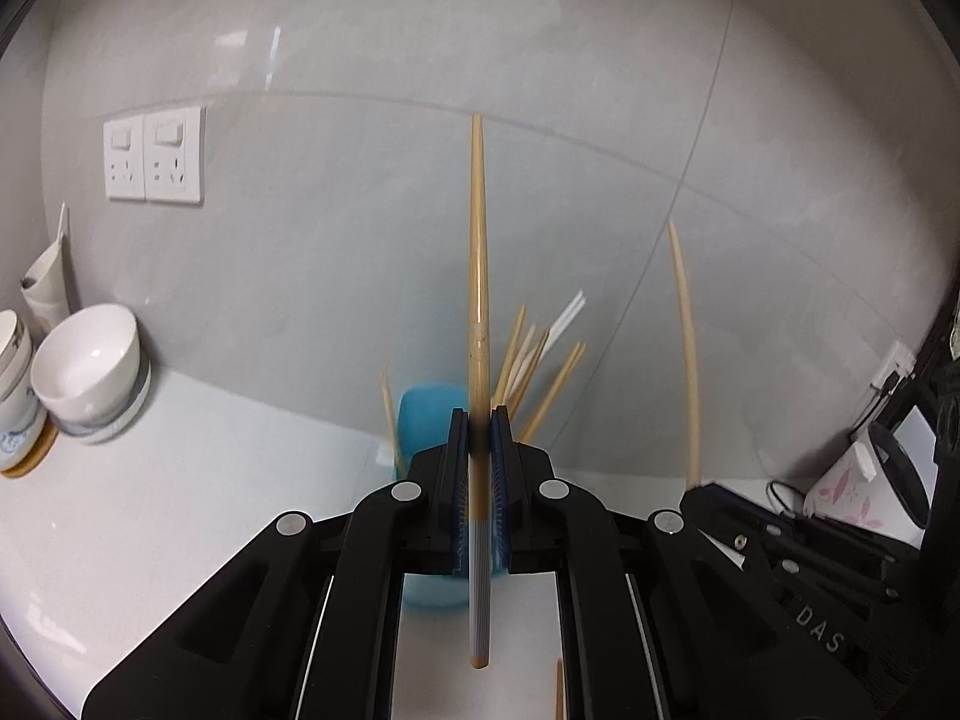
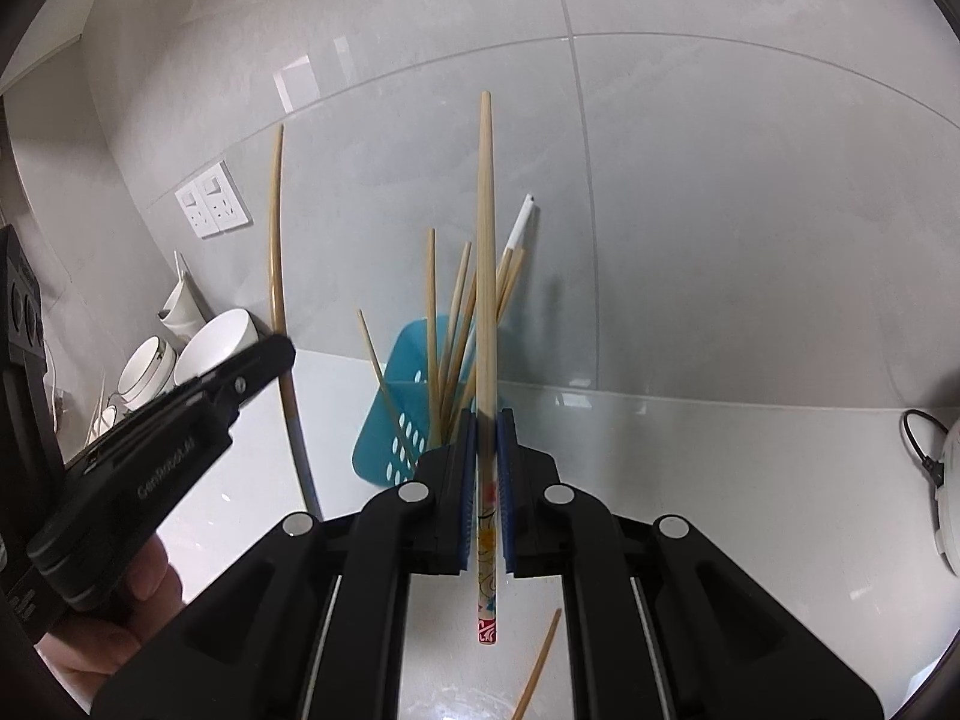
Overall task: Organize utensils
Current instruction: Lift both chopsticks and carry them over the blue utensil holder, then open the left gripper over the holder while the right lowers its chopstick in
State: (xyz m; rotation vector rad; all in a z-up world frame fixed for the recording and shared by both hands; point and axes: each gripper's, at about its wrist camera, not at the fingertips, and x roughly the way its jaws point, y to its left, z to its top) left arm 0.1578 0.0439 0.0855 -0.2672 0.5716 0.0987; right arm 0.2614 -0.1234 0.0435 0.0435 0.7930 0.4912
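My left gripper [image 1: 480,426] is shut on a bamboo chopstick with a grey striped end [image 1: 478,252], held upright above and in front of the blue utensil holder [image 1: 426,414]. The holder contains several chopsticks [image 1: 528,354]. My right gripper [image 2: 486,426] is shut on a bamboo chopstick with a floral end [image 2: 486,252], also upright, just in front of the blue holder [image 2: 396,414] with its several chopsticks [image 2: 450,324]. The left gripper [image 2: 264,360] shows at the left in the right wrist view, with its chopstick [image 2: 277,228]. The right gripper's chopstick [image 1: 684,348] shows in the left wrist view.
White bowls [image 1: 90,366] and cups stand at the left by the tiled wall with sockets [image 1: 153,153]. A loose chopstick [image 2: 537,666] lies on the white counter below. A white appliance with a cable [image 2: 948,480] is at the right edge.
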